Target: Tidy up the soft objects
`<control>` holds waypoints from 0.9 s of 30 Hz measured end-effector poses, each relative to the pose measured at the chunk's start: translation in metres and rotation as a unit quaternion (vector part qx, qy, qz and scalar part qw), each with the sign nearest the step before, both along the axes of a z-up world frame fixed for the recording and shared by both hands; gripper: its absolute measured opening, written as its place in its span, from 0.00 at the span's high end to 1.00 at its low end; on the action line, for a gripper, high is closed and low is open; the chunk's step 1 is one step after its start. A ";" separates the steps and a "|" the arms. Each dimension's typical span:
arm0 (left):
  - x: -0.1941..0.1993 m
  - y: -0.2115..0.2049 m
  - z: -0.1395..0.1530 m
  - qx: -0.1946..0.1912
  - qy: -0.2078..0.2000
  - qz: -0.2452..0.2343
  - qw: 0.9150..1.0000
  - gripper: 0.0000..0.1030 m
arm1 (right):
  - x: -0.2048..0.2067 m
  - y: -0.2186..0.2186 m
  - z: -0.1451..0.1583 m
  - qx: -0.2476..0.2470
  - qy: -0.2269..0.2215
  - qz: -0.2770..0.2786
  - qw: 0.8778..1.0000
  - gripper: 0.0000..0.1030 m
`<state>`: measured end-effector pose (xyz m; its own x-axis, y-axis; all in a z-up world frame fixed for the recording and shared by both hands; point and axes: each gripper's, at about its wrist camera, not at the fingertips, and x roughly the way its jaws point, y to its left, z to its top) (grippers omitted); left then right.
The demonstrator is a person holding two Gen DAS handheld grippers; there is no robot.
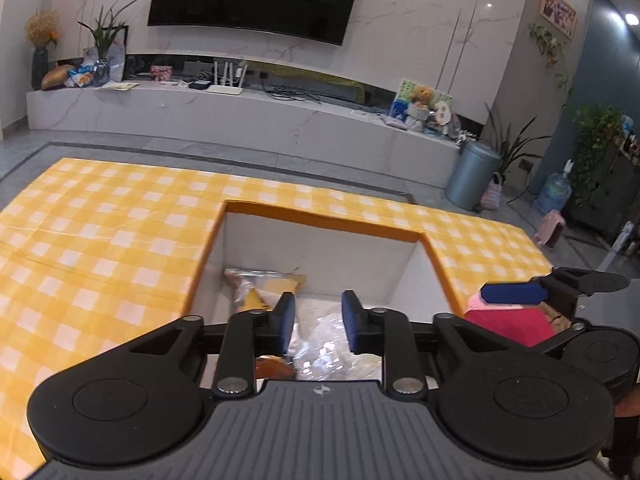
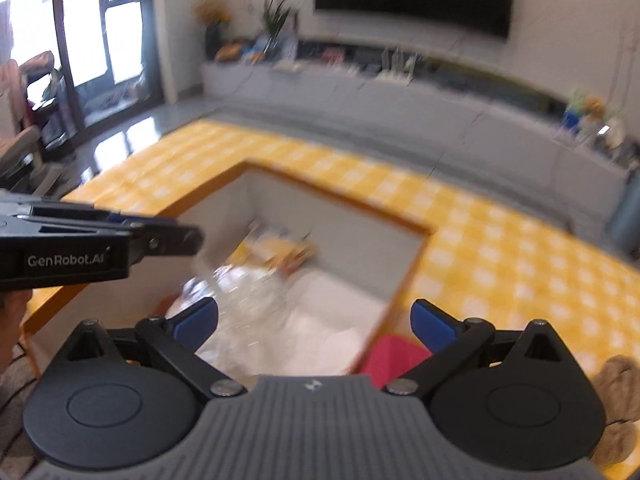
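My left tongs (image 1: pixel 318 322) hang over the white bin (image 1: pixel 320 248), their blue pads a little apart with nothing pinched; the clear plastic bag (image 1: pixel 332 340) lies below them inside the bin, with a yellow snack packet (image 1: pixel 260 284) toward the bin's far wall. My right tongs (image 2: pixel 314 326) are spread wide and empty above the bin's near right corner, the pink soft item (image 2: pixel 394 354) just outside that rim on the yellow checked bench (image 1: pixel 100 220).
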<state>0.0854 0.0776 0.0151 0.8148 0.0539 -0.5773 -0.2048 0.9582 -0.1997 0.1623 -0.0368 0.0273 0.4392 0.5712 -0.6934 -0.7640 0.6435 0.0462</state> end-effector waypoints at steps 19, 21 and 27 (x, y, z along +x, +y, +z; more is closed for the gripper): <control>-0.014 0.011 0.001 0.065 -0.030 0.033 0.997 0.00 | -0.010 0.083 -0.039 -0.161 0.023 0.072 0.984 0.39; -0.014 0.016 0.001 0.050 -0.029 0.035 0.998 0.00 | -0.010 0.082 -0.036 -0.158 0.022 0.061 0.985 0.41; -0.021 0.028 0.002 0.033 -0.032 0.051 0.998 0.00 | -0.018 0.079 -0.011 -0.175 -0.026 0.077 0.981 0.42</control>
